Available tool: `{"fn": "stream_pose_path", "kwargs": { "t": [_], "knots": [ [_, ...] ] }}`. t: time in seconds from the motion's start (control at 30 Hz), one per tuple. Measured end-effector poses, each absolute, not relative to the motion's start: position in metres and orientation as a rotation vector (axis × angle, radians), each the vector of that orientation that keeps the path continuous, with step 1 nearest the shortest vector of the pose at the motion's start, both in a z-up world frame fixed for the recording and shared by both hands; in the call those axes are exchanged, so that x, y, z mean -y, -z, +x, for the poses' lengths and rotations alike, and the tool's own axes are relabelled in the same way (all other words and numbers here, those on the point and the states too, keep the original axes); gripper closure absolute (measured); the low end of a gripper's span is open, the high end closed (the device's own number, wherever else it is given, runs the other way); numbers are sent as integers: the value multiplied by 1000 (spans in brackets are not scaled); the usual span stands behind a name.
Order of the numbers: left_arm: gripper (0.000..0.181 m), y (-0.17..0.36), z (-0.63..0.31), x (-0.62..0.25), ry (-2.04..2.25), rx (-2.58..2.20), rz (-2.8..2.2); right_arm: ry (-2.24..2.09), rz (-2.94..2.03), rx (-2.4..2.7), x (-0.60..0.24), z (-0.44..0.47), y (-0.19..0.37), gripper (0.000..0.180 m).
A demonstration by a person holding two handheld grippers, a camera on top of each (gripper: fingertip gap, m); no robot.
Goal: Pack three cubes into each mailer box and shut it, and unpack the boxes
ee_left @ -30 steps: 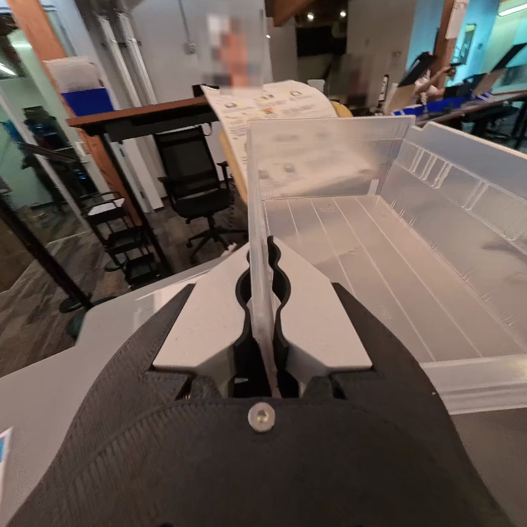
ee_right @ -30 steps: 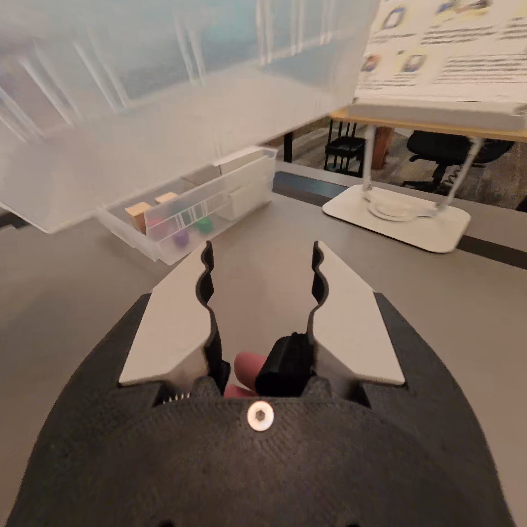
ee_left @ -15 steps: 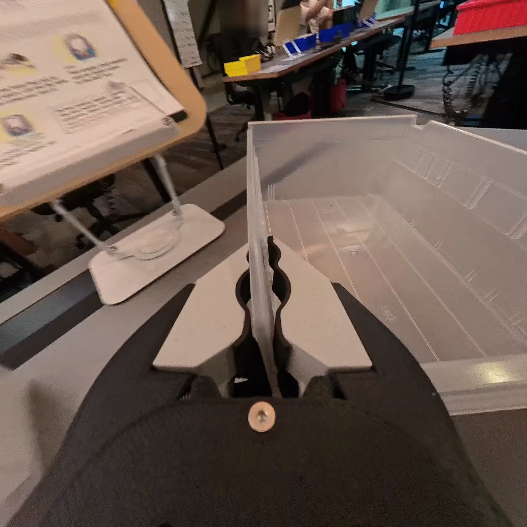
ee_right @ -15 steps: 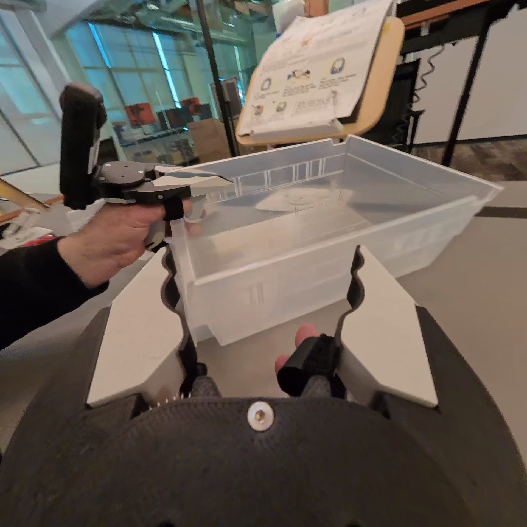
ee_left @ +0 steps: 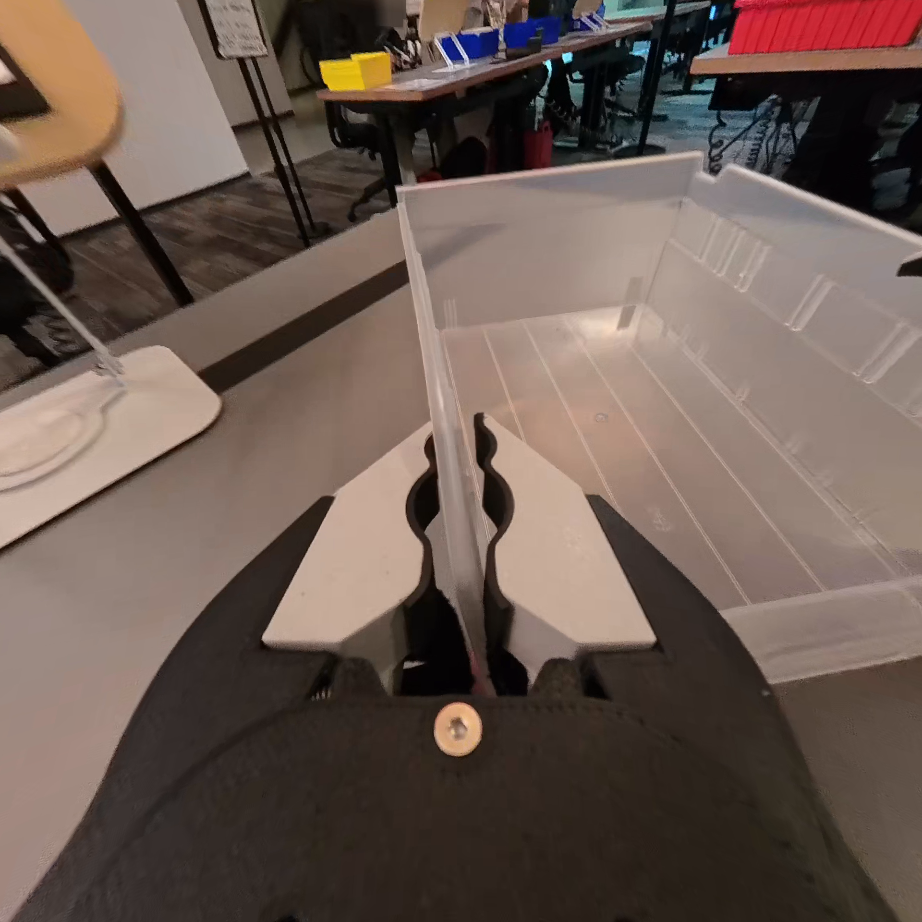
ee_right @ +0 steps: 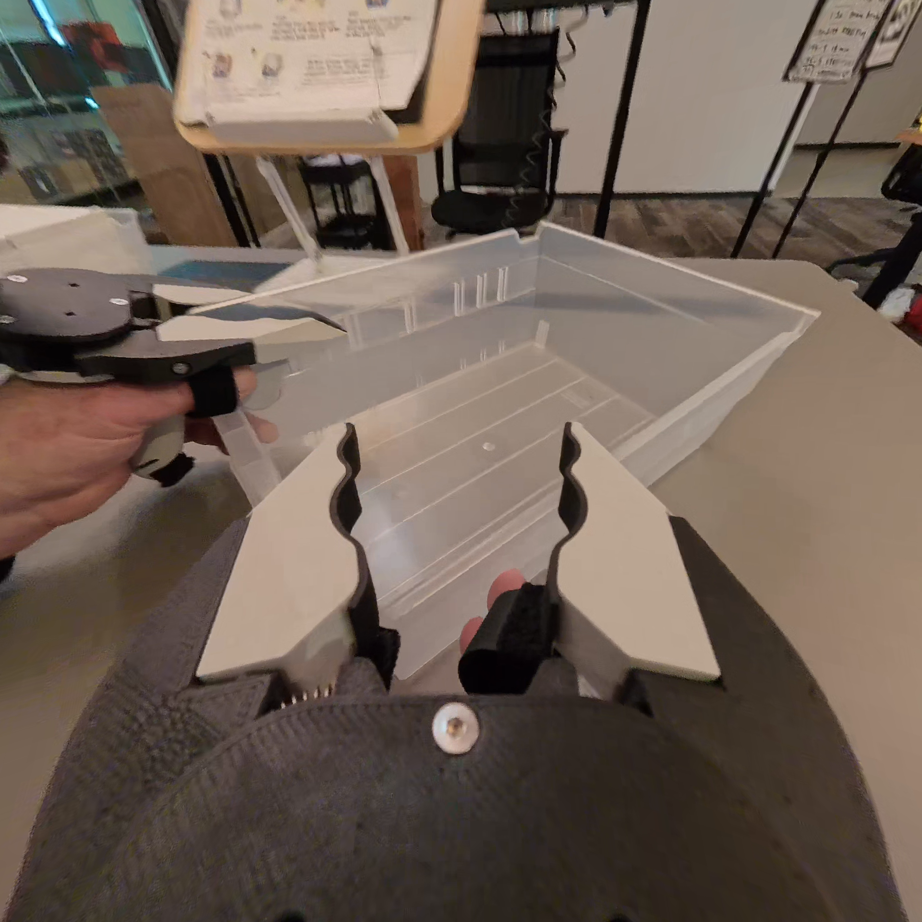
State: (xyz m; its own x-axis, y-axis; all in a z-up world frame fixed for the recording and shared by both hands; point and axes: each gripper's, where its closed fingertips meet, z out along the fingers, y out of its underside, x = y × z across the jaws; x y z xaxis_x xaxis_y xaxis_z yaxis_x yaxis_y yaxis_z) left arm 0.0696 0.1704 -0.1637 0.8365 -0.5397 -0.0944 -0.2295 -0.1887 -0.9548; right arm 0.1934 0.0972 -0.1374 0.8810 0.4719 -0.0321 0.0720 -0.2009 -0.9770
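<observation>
Left tongs (ee_left: 455, 434) straddle the left wall of a clear bin (ee_left: 574, 239). The wall runs between the two fingers; in the left wrist view narrow gaps show on both sides, so whether they are clamped on it cannot be told. In the right wrist view the left tongs (ee_right: 319, 319) sit at 9 o'clock, held by a hand (ee_right: 75, 439), at the bin's (ee_right: 673, 294) near-left corner.

Right tongs (ee_right: 459, 434) are open wide, holding nothing, positioned above the bin's near edge, with a fingertip visible between the fingers.

The bin rests on the grey surface (ee_right: 798, 499); its inside is bare. No cubes or mailer boxes are in view.

A stand (ee_right: 319, 75) bearing printed sheets sits at 12 o'clock beyond the bin; its white base (ee_left: 100, 414) lies at 9 o'clock in the left wrist view.
</observation>
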Motion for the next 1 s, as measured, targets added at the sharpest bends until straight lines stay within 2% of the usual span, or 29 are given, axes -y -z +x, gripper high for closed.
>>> {"fn": "stream_pose_path", "kwargs": {
  "t": [0.17,0.3,0.33,0.37,0.4,0.43,0.5,0.6,0.67,0.83,1.0],
  "knots": [
    [166,171,95,-185,317,-549,-1814,-289,-1765,394,-132,229,138,113],
    [152,170,123,-197,357,-515,-1823,-226,-1793,393,-167,265,137,129],
    [145,169,131,-200,395,-493,-1831,-204,-1795,391,-176,275,138,134],
    [133,168,142,-200,485,-473,-1850,-174,-1790,376,-185,285,139,139],
    [112,166,157,-198,606,-480,-1870,-137,-1783,351,-195,297,139,149],
    [102,164,167,-199,675,-464,-1885,-107,-1777,336,-204,308,138,154],
    [98,162,181,-204,715,-466,-1895,-55,-1776,339,-221,325,138,161],
    [105,161,195,-209,755,-444,-1882,-18,-1771,357,-246,349,137,168],
    [101,159,210,-206,806,-446,-1860,8,-1766,357,-264,365,136,172],
    [88,157,238,-211,861,-421,-1794,9,-1788,378,-303,391,142,170],
    [88,155,247,-228,906,-395,-1760,-36,-1782,414,-327,399,150,172]
  ]
}}
